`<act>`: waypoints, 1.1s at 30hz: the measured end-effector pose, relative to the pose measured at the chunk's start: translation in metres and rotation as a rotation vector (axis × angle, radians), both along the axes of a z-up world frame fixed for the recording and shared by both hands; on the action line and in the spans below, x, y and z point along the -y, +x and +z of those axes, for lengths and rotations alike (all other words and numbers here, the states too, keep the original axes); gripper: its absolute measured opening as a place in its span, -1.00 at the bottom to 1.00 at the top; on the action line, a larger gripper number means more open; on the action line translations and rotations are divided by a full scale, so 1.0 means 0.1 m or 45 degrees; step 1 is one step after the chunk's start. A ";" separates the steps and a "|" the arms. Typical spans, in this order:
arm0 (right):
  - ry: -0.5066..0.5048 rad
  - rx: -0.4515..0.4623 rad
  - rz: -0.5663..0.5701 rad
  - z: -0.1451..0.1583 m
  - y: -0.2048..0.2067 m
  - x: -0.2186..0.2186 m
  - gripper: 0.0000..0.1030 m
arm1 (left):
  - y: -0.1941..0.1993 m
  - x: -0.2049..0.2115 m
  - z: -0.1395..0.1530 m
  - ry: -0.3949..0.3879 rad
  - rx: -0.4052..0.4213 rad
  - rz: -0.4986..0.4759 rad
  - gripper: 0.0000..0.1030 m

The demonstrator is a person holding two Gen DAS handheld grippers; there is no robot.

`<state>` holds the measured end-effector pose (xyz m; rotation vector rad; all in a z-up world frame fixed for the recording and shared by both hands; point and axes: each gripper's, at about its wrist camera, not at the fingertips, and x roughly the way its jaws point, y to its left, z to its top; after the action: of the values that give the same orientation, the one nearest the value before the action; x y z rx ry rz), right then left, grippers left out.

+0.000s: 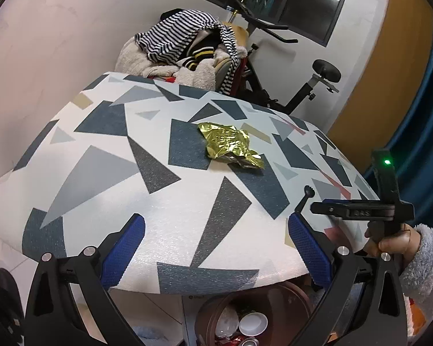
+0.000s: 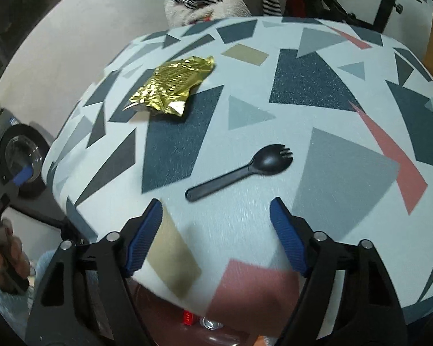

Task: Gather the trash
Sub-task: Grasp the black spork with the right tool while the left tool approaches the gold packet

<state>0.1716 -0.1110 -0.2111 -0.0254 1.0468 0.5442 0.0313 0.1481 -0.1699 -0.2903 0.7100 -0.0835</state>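
Note:
A crumpled gold foil wrapper [image 1: 229, 148] lies on the patterned table [image 1: 106, 178]; it also shows in the right wrist view [image 2: 170, 86] at the table's far left. A black plastic spork [image 2: 242, 171] lies just ahead of my right gripper [image 2: 216, 222], which is open and empty above the near edge; in the left wrist view only the spork's end [image 1: 304, 199] shows. My left gripper [image 1: 216, 248] is open and empty at the table's near edge, well short of the wrapper. A brown bin [image 1: 254, 317] with trash stands below the table.
A chair piled with striped and fleece clothes [image 1: 184, 49] and an exercise bike [image 1: 288, 86] stand behind the table. A washing machine [image 2: 17, 155] is at the left. The right hand-held gripper [image 1: 381, 204] is at the table's right.

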 end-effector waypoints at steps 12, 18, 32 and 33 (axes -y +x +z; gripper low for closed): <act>-0.116 0.021 -0.061 -0.06 0.40 -0.36 -0.26 | 0.04 -0.11 -0.10 -0.028 -0.013 0.030 0.88; -0.206 0.127 0.001 -0.08 0.50 -0.43 -0.40 | 0.13 -0.10 -0.14 -0.037 -0.032 0.021 0.88; -0.131 0.280 0.062 0.13 0.49 -0.28 -0.74 | 0.47 0.00 -0.13 -0.088 -0.065 0.001 0.88; -0.128 0.291 0.065 0.14 0.48 -0.27 -0.74 | 0.54 0.00 -0.13 -0.107 -0.077 0.003 0.88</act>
<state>0.2197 -0.0843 -0.1970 -0.1995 0.8509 0.5213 0.0850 0.1481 -0.1828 -0.3756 0.7672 -0.1028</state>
